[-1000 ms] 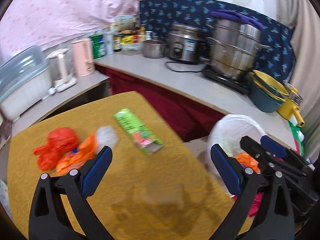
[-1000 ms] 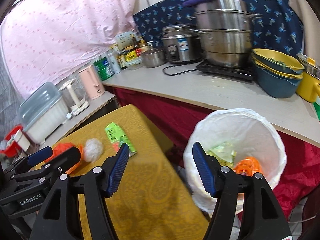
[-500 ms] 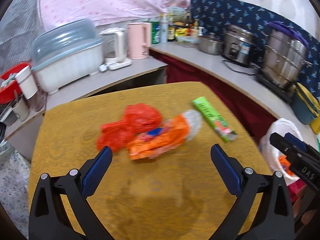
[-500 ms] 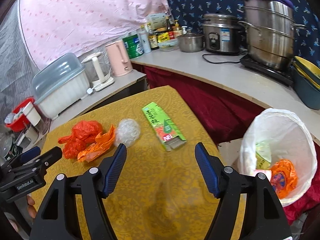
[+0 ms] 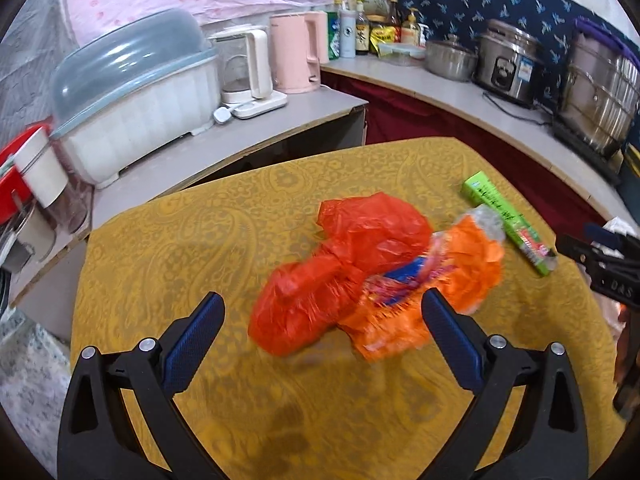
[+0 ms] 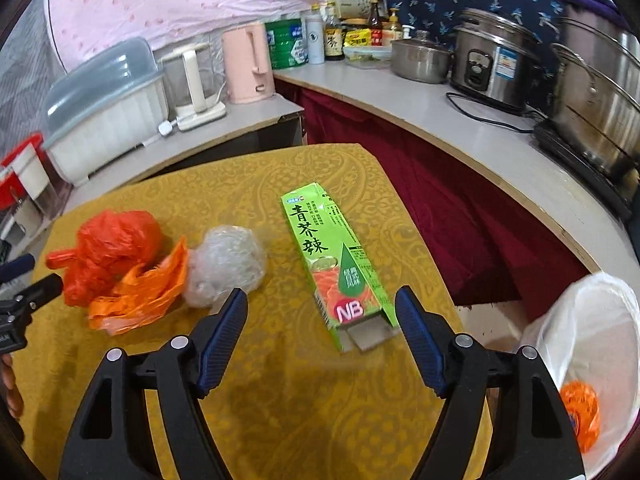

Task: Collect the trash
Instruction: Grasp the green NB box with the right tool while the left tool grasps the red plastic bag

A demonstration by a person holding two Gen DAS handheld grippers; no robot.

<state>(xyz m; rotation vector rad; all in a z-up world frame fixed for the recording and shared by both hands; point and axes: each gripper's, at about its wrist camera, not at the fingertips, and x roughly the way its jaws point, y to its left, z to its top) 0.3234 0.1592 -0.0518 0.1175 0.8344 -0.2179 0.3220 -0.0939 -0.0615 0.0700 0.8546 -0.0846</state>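
Note:
On the yellow patterned table lie a red plastic bag, an orange wrapper, a clear crumpled plastic ball and a flattened green carton. My left gripper hovers open just in front of the red bag and orange wrapper, nothing between its fingers. My right gripper is open, its jaws still opening, with the carton's near end just beyond the fingertips. The right gripper's tip shows at the left wrist view's right edge. A white-lined trash bin stands right of the table, holding orange trash.
A grey counter wraps behind and to the right, carrying a pink kettle, bottles, a rice cooker and steel pots. A covered dish rack stands at the left. The left gripper's tip shows at the right wrist view's left edge.
Both grippers swung left from the trash bin to the table and sank closer to it. The red bag now fills the left view, the green carton the right. The right jaws widened.

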